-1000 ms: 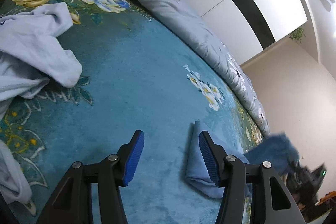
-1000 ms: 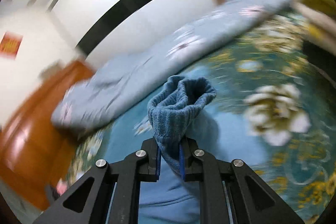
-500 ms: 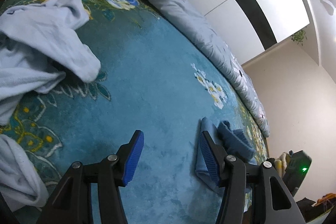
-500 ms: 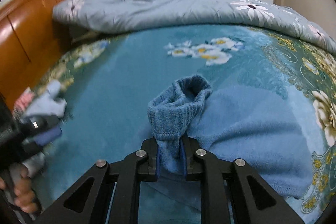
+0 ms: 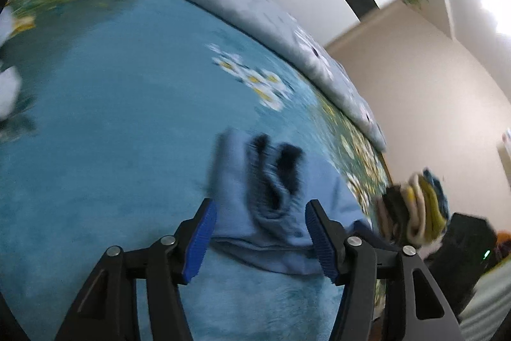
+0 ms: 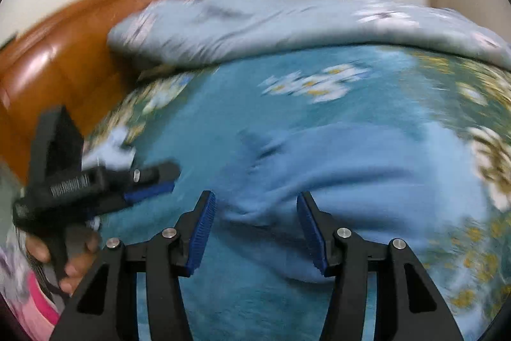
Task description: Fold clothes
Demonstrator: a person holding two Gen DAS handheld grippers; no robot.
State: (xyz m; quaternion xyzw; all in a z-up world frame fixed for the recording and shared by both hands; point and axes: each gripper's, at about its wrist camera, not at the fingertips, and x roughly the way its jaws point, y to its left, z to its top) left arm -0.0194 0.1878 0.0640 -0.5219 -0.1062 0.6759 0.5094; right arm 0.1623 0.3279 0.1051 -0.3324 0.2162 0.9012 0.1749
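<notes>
Both views blurred; left gripper (image 5: 260,237) and right gripper (image 6: 254,234) gape wide (nothing pinched) over blue sweater (image 6: 367,162).

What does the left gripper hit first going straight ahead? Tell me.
Most likely the blue sweater: it lies right between and just ahead of the left gripper's open fingers, on the teal bedspread. The frame is blurred, so depth is uncertain.

Left hand-held gripper (image 5: 260,237) and right hand-held gripper (image 6: 254,232), jaws apart.
</notes>
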